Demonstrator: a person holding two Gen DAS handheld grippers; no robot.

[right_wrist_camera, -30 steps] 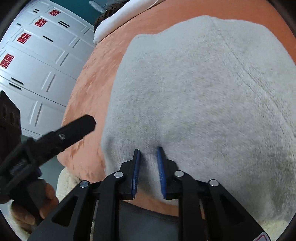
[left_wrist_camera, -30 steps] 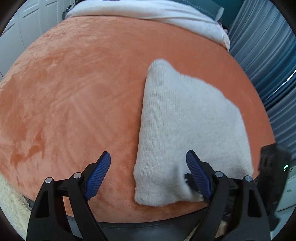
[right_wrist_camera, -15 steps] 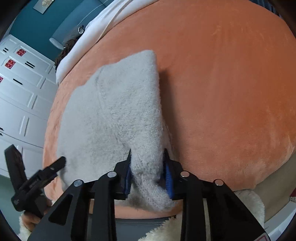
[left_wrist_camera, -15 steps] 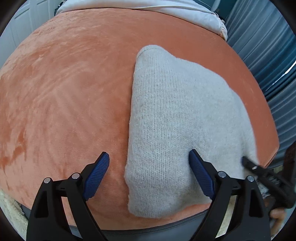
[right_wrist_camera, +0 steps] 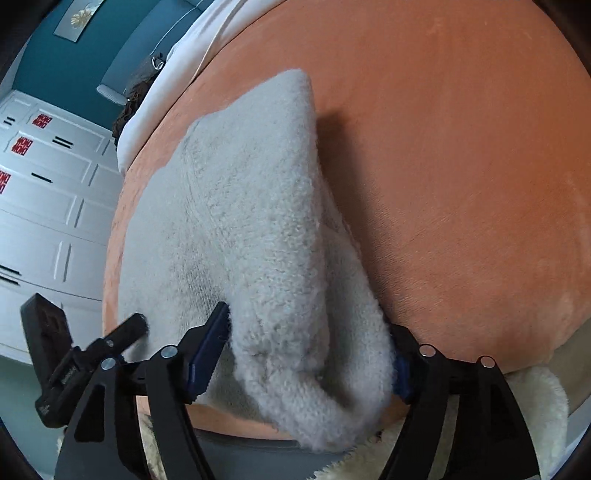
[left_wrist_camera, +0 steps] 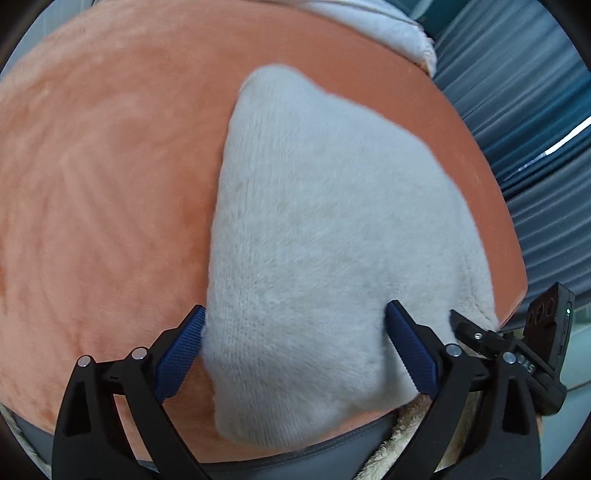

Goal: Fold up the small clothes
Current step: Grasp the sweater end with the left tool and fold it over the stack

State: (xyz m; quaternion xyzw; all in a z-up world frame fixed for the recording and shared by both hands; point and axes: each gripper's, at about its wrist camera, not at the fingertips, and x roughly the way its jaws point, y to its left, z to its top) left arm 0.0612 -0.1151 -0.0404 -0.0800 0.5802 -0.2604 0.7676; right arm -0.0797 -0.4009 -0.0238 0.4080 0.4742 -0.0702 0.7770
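A folded pale grey knit garment [left_wrist_camera: 325,229] lies on the orange plush cushion [left_wrist_camera: 110,166], near its front edge. My left gripper [left_wrist_camera: 295,354] is open, its blue pads either side of the garment's near end, not closed on it. In the right wrist view the same garment [right_wrist_camera: 258,221] has a raised fold running toward me. My right gripper [right_wrist_camera: 310,350] is open wide, its jaws astride that bunched near fold. The right gripper also shows at the right edge of the left wrist view [left_wrist_camera: 517,354].
A white blanket [left_wrist_camera: 369,18] lies along the cushion's far edge. Blue curtains [left_wrist_camera: 535,110] hang at the right. White cabinet doors [right_wrist_camera: 48,203] stand to the left in the right wrist view. Cream fleece [right_wrist_camera: 535,406] lies below the cushion's front edge.
My right gripper has opened wide and let go of the garment fold it pinched. My left gripper moved right and forward, so its open jaws now straddle the garment's near end.
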